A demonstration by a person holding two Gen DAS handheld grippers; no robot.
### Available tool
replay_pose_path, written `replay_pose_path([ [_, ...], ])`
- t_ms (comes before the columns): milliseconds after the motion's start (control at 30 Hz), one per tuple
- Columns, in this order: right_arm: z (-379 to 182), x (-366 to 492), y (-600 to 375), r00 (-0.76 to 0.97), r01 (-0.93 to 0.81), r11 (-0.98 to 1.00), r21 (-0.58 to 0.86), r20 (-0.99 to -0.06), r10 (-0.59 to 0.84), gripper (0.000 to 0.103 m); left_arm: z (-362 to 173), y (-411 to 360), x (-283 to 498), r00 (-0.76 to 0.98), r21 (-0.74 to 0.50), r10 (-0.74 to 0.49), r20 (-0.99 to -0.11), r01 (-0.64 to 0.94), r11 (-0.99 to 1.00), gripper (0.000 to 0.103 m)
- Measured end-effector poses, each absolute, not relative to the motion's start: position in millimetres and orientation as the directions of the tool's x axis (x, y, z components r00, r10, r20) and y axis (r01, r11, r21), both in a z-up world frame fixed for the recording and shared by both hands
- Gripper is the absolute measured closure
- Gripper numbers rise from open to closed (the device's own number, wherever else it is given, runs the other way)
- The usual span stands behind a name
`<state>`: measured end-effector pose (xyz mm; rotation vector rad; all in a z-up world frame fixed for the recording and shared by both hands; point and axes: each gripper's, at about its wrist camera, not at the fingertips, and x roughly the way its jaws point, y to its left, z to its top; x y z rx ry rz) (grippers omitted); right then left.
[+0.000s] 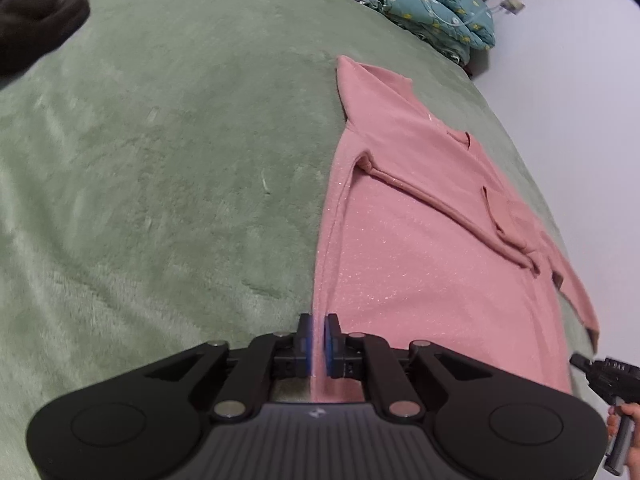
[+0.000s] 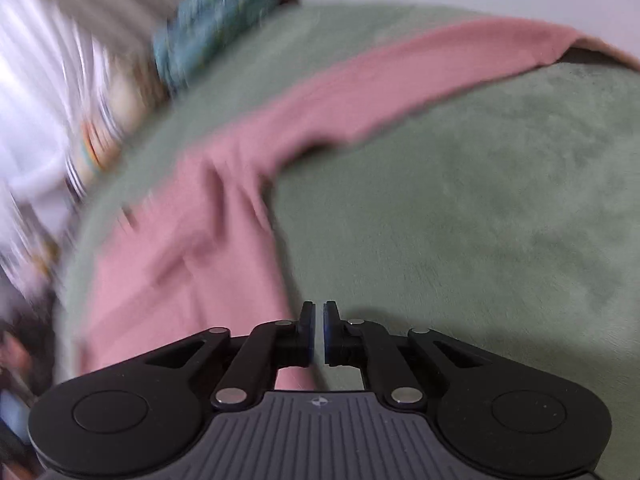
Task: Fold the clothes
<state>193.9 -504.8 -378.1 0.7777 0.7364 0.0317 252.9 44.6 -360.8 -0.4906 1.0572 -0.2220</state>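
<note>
On the bed, seen from the left wrist view, a pink garment (image 1: 420, 240) lies spread over a green plush blanket (image 1: 160, 160), its length running from near to far, with one sleeve folded across the body. The left hand-held gripper (image 1: 319, 346) sits at the near left edge of the garment, its blue pads almost together with a strip of pink fabric between them; it looks pinched on that edge, probably to lift the side for a fold. At the near right corner, part of the other gripper and a hand (image 1: 624, 428) show. Far off, a teal floral quilt (image 1: 432, 12) is bunched at the head of the bed, and a dark cloth (image 1: 36, 12) lies at the far left.

Across the right wrist view, blurred on its left side, the same pink garment (image 2: 224, 208) stretches from near left to far right over the blanket (image 2: 460, 220). The right hand-held gripper (image 2: 319, 334) is nearly closed, a thin gap between its pads with nothing in it, beside the garment's near edge.
</note>
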Motion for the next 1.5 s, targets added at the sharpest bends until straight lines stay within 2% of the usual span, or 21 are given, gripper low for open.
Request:
replay_pose_path([
  [133, -384, 255, -494, 0.761, 0.177, 0.738, 0.651, -0.566, 0.316, 0.086, -364, 46, 254, 0.476, -0.503, -0.417, -0.774, -0.063, 0.862, 0.092],
  [267, -401, 301, -485, 0.717, 0.175, 0.760, 0.626, -0.611, 0.337, 0.072, -366, 51, 256, 0.471, -0.527, -0.432, -0.769, -0.085, 0.845, 0.092],
  [300, -406, 311, -485, 0.708, 0.172, 0.770, 0.614, -0.621, 0.337, 0.082, -367, 52, 257, 0.469, -0.534, -0.437, -0.767, -0.090, 0.840, 0.092],
  [333, -406, 315, -485, 0.702, 0.168, 0.780, 0.602, -0.629, 0.334, 0.100, -367, 53, 258, 0.467, -0.539, -0.441, -0.766, -0.093, 0.837, 0.092],
  [400, -402, 319, -484, 0.700, 0.178, 0.840, 0.512, -0.666, 0.257, 0.100, -368, 53, 258, 0.466, -0.536, -0.442, -0.767, -0.085, 0.840, 0.092],
  [533, -407, 310, -494, 0.725, 0.190, 0.828, 0.527, -0.644, 0.244, 0.101, -368, 51, 261, 0.460, -0.514, -0.440, -0.771, -0.043, 0.857, 0.092],
  [633, -396, 281, -506, 0.765, 0.283, 0.823, 0.492, -0.633, 0.115, 0.095, -366, 53, 261, 0.451, -0.524, -0.450, -0.771, -0.046, 0.851, 0.092],
  [733, -404, 250, -522, 0.765, 0.217, 0.674, 0.706, -0.552, 0.332, 0.089, -362, 53, 257, 0.443, -0.546, -0.474, -0.761, -0.042, 0.837, 0.081],
  [800, -410, 230, -516, 0.728, 0.205, 0.642, 0.739, -0.553, 0.405, 0.081, -357, 48, 252, 0.445, -0.555, -0.492, -0.749, -0.013, 0.832, 0.067],
  [833, -410, 225, -510, 0.716, 0.215, 0.677, 0.704, -0.585, 0.382, 0.083, -355, 44, 251, 0.446, -0.548, -0.490, -0.749, -0.002, 0.836, 0.065],
  [867, -411, 218, -501, 0.695, 0.215, 0.723, 0.656, -0.623, 0.358, 0.097, -354, 41, 250, 0.445, -0.537, -0.483, -0.754, 0.005, 0.844, 0.065],
  [933, -410, 207, -491, 0.682, 0.200, 0.769, 0.607, -0.650, 0.335, 0.098, -354, 29, 246, 0.448, -0.469, -0.435, -0.781, 0.039, 0.882, 0.075],
  [967, -409, 200, -490, 0.681, 0.203, 0.776, 0.597, -0.655, 0.326, 0.099, -355, 28, 243, 0.450, -0.444, -0.417, -0.790, 0.048, 0.895, 0.096],
  [1033, -405, 187, -491, 0.681, 0.222, 0.778, 0.588, -0.664, 0.308, 0.099, -359, 26, 237, 0.463, -0.402, -0.390, -0.796, 0.079, 0.912, 0.097],
  [1133, -398, 162, -498, 0.647, 0.267, 0.817, 0.512, -0.723, 0.242, 0.103, -362, 41, 231, 0.460, -0.451, -0.407, -0.789, 0.016, 0.892, 0.098],
  [1233, -390, 124, -515, 0.680, 0.313, 0.751, 0.582, -0.689, 0.250, 0.099, -357, 52, 225, 0.453, -0.484, -0.422, -0.785, -0.023, 0.875, 0.097],
  [1300, -378, 100, -515, 0.727, 0.287, 0.706, 0.648, -0.627, 0.280, 0.099, -350, 57, 225, 0.478, -0.494, -0.422, -0.770, -0.027, 0.869, 0.086],
  [1333, -376, 94, -514, 0.737, 0.274, 0.698, 0.661, -0.611, 0.290, 0.093, -345, 59, 230, 0.513, -0.494, -0.413, -0.753, -0.026, 0.869, 0.078],
  [1367, -370, 85, -508, 0.745, 0.257, 0.694, 0.673, -0.595, 0.301, 0.083, -343, 59, 233, 0.529, -0.489, -0.403, -0.746, -0.026, 0.872, 0.060],
  [1400, -364, 78, -501, 0.748, 0.248, 0.692, 0.677, -0.588, 0.307, 0.077, -340, 56, 244, 0.557, -0.475, -0.381, -0.738, -0.027, 0.880, 0.052],
  [1500, -350, 58, -478, 0.755, 0.219, 0.683, 0.697, -0.564, 0.334, 0.073, -339, 38, 277, 0.582, -0.436, -0.347, -0.736, -0.014, 0.900, 0.052],
])
